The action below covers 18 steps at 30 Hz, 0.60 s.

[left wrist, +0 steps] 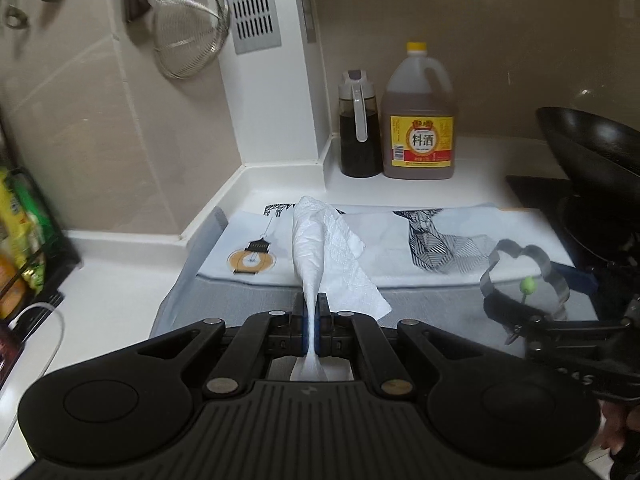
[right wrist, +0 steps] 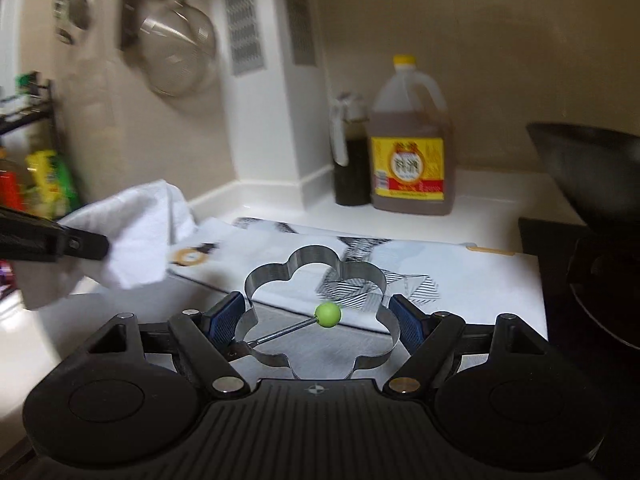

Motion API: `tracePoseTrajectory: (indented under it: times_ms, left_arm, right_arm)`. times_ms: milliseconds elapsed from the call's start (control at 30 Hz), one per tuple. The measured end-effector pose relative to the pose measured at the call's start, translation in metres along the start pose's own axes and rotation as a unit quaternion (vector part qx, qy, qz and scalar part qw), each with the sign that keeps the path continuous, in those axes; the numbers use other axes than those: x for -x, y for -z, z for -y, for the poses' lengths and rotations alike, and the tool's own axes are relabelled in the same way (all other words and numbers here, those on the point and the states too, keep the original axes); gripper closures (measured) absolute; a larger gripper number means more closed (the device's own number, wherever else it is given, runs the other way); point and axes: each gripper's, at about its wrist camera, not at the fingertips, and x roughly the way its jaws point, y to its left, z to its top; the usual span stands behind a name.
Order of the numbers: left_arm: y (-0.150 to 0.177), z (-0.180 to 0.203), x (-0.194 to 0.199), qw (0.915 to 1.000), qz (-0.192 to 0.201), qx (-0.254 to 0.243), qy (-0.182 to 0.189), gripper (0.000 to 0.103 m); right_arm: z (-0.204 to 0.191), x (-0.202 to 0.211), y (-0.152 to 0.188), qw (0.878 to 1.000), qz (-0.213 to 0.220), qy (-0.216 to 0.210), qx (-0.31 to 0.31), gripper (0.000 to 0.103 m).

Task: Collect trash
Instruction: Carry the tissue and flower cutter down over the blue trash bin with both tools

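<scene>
The left gripper (left wrist: 311,312) is clamped tight on a crumpled white paper towel (left wrist: 316,248), its blue pads pinching the narrow waist of the paper so that the bulk fans upward and away from the jaws, lifted clear of the counter (left wrist: 120,312). In the right wrist view the same towel (right wrist: 136,236) hangs at the far left, above the left edge of the printed cloth (right wrist: 420,264).

The right gripper (right wrist: 318,320) is closed on a flower-shaped metal ring (right wrist: 316,312), one blue pad pressing each side of it, so the jaws stand wide. A thin wire handle with a green ball (right wrist: 328,314) crosses the inside of the ring (the ball sits near its middle). Seen from the left wrist, the ring (left wrist: 524,276) is at the right, held above the cloth (left wrist: 400,248).

The cloth lies flat on a grey mat (left wrist: 248,300) on the white counter. Far behind it, against the wall, stand a dark sauce dispenser (left wrist: 358,128) and, just to its right, a yellow-capped jug (left wrist: 418,116). A black wok (left wrist: 592,152) sits on the stove at the far right. A wire strainer (left wrist: 188,28) hangs on the left wall.
</scene>
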Motion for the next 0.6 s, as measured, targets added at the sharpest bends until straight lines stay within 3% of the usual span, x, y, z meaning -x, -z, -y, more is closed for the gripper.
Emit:
tracePoseTrajectory:
  times_ms: [300,500,600]
  left_arm:
    - [0.097,-0.010,0.110,0.9994,0.007,0.032,-0.014,0.101]
    - [0.168,-0.006,0.162,0.9981,-0.005,0.052,-0.032,0.100]
    - [0.199,-0.002,0.177,0.9964,-0.019,0.074,-0.037,0.101]
  right_arm:
    - [-0.022,0.094,0.029,0.994,-0.007,-0.091,0.055,0.022]
    - [-0.057,0.130,0.069,0.980,-0.050,-0.160,0.110,0.022]
    - [-0.074,0.135,0.096,0.971,-0.085,-0.172,0.141,0.022]
